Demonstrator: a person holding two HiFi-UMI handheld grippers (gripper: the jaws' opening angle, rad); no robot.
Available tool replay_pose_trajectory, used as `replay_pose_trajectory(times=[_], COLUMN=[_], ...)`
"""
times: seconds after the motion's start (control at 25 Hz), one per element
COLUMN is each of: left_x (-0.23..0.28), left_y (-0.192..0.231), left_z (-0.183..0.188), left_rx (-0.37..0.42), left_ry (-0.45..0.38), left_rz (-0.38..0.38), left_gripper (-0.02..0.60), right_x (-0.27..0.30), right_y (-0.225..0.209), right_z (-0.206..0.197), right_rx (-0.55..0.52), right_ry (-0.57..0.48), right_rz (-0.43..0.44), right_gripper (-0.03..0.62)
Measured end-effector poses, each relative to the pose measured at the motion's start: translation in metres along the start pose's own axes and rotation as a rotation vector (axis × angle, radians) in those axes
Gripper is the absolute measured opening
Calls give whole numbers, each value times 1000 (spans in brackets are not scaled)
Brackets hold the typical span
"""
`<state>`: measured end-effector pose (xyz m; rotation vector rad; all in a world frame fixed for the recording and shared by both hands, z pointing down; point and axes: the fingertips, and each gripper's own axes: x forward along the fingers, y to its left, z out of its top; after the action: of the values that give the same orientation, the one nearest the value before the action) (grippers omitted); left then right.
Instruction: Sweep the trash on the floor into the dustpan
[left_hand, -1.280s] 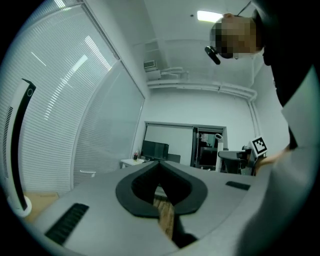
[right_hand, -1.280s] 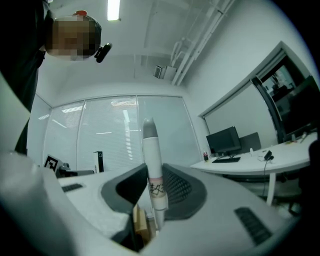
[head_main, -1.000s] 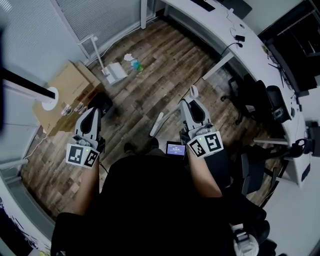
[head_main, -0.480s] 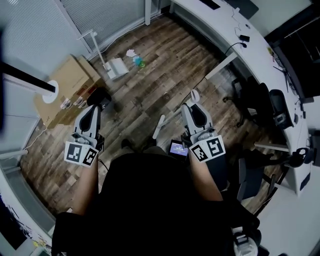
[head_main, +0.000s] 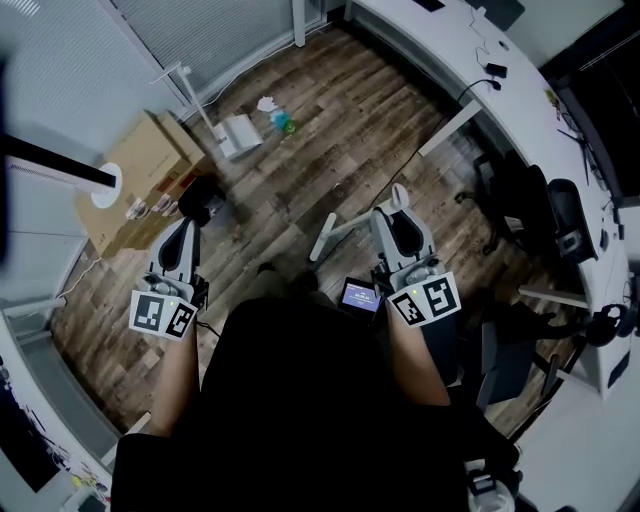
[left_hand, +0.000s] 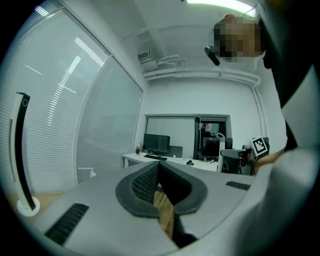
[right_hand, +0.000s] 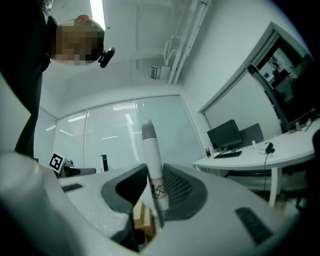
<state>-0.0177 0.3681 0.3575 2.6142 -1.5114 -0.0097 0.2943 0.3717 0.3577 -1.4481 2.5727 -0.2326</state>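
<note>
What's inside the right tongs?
A white stick with a grey tip is squeezed between the right tongs. Its lower end is covered by the tongs, so what's at the bottom can't be seen.

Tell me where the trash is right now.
In the head view the trash lies on the wood floor in the upper part, left of centre. It sits just right of the white dustpan.

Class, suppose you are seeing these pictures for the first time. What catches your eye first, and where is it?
At the head view's lower right, the right gripper has its fingers closed on a white pole with a grey tip. Far ahead on the wood floor, crumpled white and green trash lies beside what looks like a white dustpan, near a cardboard box.
</note>
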Motion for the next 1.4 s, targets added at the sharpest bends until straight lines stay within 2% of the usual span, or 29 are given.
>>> replay_pose_trajectory(times=[0.2,0.48,0.8,1.0,1.24,1.4], left_x=[11,41,120,175,223,242], left_y=[6,26,56,95,161,196], left_z=[4,-2,-18,-24,-26,-24], left_rx=[-5,-23,-91,-116,-165,-186], left_ry=[-10,-9,4,25,13,-6], left_rz=[20,9,-18,-39,-10,2], left_gripper=[-8,-8,-8,-8,-8,-8], right_x=[4,34,82,135,212,256], right_y=[-26,-45,-90,-114,-126,-135], right_z=[5,-1,-7,-7,-1,4], right_rx=[10,12,33,47,26,14], right_ry=[-7,12,71,88,103,106], right_rz=[-27,-49,-57,-33,8,5], right_gripper=[100,100,101,101,101,101])
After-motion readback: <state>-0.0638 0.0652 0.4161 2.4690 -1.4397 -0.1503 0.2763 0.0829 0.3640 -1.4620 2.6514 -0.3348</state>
